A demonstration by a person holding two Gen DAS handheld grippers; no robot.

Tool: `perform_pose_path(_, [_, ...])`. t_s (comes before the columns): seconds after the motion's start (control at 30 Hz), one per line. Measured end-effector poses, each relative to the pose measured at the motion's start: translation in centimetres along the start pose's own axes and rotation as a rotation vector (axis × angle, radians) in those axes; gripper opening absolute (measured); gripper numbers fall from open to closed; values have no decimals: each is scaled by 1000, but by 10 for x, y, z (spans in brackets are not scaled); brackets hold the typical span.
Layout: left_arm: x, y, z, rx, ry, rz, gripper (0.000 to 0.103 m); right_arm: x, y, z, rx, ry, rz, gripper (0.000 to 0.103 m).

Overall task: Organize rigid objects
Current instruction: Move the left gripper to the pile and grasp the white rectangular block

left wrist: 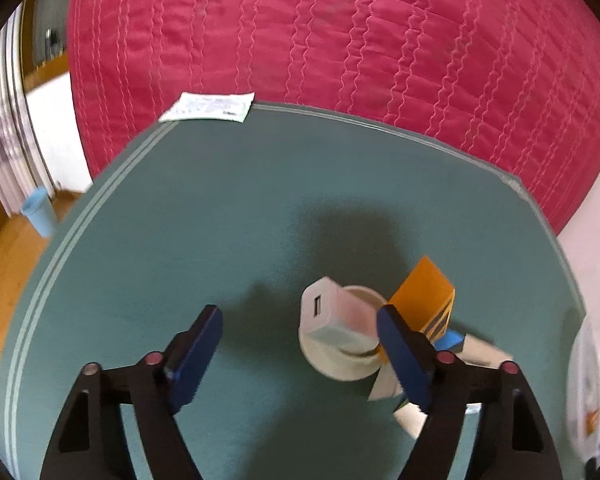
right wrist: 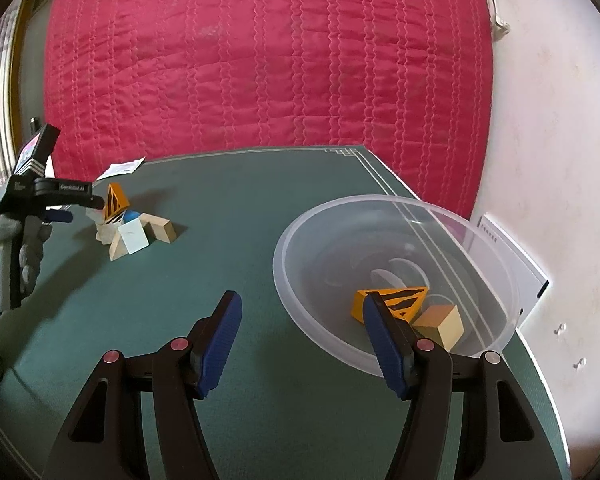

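Observation:
On the green table mat (left wrist: 220,220) lies a small pile: a white USB charger (left wrist: 328,316) leaning on a round white cup (left wrist: 340,364), an orange block with black stripes (left wrist: 424,292), a blue piece (left wrist: 450,340) and pale wooden blocks (right wrist: 164,230). My left gripper (left wrist: 298,314) is open just above the pile; the charger lies inside its right finger, untouched by the left one. My right gripper (right wrist: 300,300) is open and holds nothing, beside a clear plastic bowl (right wrist: 300,232). In the bowl lie an orange striped wedge (right wrist: 404,300) and a wooden cube (right wrist: 444,324).
A pink quilt (left wrist: 340,40) hangs behind the table. A paper leaflet (left wrist: 208,106) lies at the mat's far left corner. A blue cup (left wrist: 40,216) stands on the wooden floor at the left. A white box (right wrist: 512,264) sits between bowl and wall. A gloved hand (right wrist: 4,240) holds the left gripper.

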State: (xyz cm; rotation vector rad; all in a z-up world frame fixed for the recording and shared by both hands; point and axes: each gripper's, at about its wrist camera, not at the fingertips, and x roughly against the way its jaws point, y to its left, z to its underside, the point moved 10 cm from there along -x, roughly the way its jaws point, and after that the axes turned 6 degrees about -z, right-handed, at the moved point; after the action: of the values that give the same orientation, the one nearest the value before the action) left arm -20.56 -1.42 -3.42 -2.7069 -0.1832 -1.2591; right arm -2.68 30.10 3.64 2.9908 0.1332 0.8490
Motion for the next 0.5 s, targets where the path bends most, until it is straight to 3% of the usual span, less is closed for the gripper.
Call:
perform_pose_path(0.27, [-18, -1, -1, 77, 62, 70, 70, -1, 0, 1, -6, 10, 1, 64])
perform_pose_path(0.33, [-18, -3, -1, 91, 72, 103, 63, -2, 0, 1, -8, 14, 2, 64])
perform_pose_path(0.5, [-14, -9, -2, 104, 87, 173, 36, -1, 0, 2, -9, 15, 7, 64])
